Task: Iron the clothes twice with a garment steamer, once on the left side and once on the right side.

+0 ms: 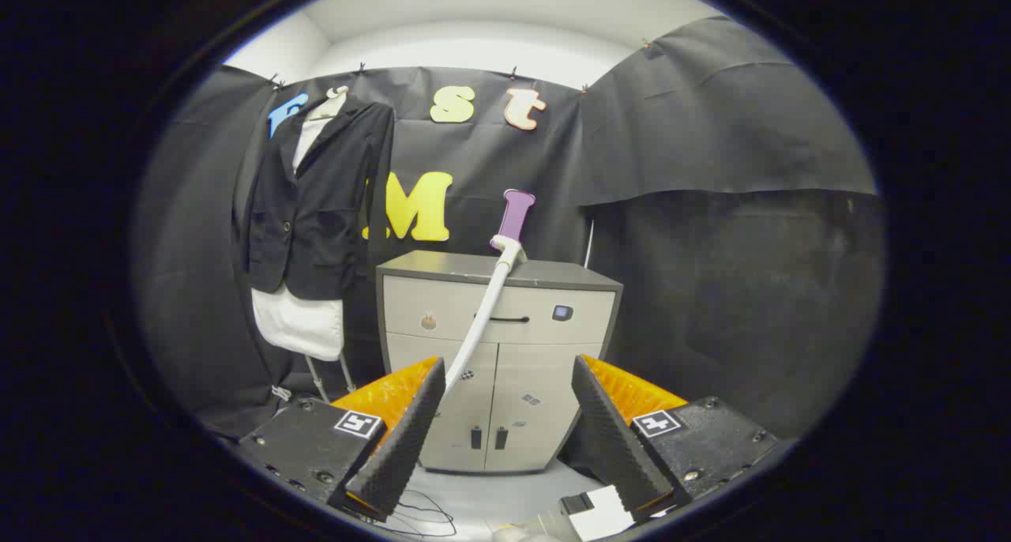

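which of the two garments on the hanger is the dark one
The black jacket, the outer layer, buttoned over the white garment whose hem hangs out below it. The hand-held gripper is open, well short of both.

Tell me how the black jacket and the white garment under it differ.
The black jacket is dark with lapels and buttons; the white garment is pale and plain. The jacket covers the upper body, while the white garment shows only at the neck and below the jacket's hem. Both hang on one hanger by the cabinet, beyond the open fingers.
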Demonstrator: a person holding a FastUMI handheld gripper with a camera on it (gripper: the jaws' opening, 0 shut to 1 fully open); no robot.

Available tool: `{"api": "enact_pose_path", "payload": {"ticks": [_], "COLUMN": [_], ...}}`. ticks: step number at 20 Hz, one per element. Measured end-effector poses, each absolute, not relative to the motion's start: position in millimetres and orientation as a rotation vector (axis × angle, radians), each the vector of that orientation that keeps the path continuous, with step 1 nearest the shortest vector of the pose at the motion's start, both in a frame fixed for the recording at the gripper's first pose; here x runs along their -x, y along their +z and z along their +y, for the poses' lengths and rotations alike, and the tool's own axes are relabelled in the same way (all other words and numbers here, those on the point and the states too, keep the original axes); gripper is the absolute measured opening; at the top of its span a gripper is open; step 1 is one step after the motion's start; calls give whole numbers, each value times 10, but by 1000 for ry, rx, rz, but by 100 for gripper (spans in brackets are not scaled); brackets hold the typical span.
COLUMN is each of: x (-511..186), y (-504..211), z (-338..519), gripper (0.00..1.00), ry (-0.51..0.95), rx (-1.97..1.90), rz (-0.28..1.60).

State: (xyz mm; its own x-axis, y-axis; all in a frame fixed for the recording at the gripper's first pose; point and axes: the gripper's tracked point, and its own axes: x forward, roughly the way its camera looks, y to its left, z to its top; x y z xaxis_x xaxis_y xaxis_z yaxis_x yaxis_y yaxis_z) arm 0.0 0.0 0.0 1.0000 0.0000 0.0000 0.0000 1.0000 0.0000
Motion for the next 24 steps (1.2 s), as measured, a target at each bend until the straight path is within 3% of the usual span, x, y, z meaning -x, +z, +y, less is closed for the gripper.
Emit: {"api": "enact_pose_path", "payload": {"ticks": [17, 24], "x": [-73, -747], "y": [168, 592], "z": [100, -6], "gripper": [100, 100], "ry": [-16, 9], "rx": [-66, -39], "rz": [22, 17]}}
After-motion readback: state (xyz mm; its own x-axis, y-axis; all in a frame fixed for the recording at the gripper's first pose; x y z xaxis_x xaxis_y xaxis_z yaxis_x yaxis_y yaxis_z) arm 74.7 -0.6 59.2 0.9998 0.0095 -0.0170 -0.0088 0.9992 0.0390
